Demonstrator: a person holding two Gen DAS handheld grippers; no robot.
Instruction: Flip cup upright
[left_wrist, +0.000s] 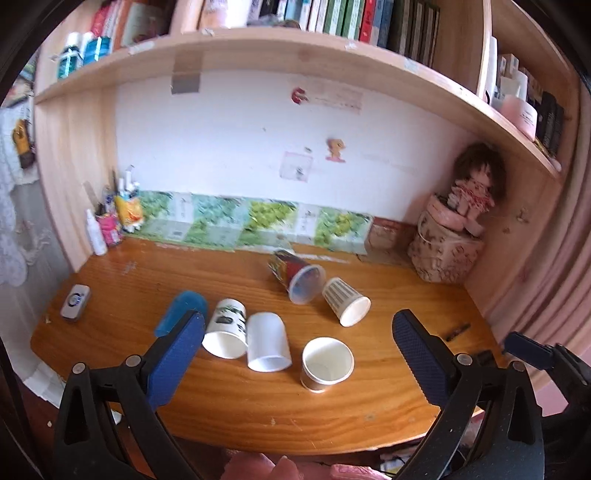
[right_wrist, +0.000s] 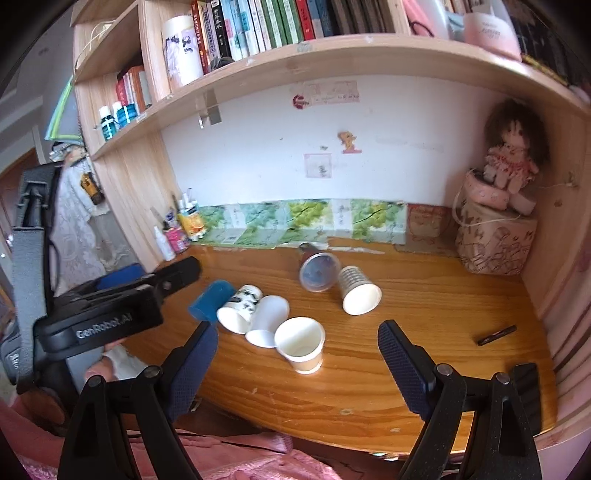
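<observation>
Cups on the wooden desk: six are visible, one upright and five on their sides. The upright one is a white paper cup with a tan base band, standing nearest the desk's front edge with its mouth up. Just beside it on the left lies a plain white cup, mouth toward the camera, touching a white cup with a dark leaf print. A blue cup lies at the far left of that group, partly hidden behind the left gripper's finger. Further back, a clear-rimmed cup with a red and dark printed wrap lies beside a grey striped paper cup; contact between these two cannot be confirmed.

Left gripper: jaws spread wide, holding nothing, above the front of the desk. Right gripper: jaws likewise spread, holding nothing, facing the upright cup.

Task status, as judged: one cup stands correctly; five remain to be righted. No grasp is in progress. The plain white cup and the striped cup appear most accessible.
</observation>
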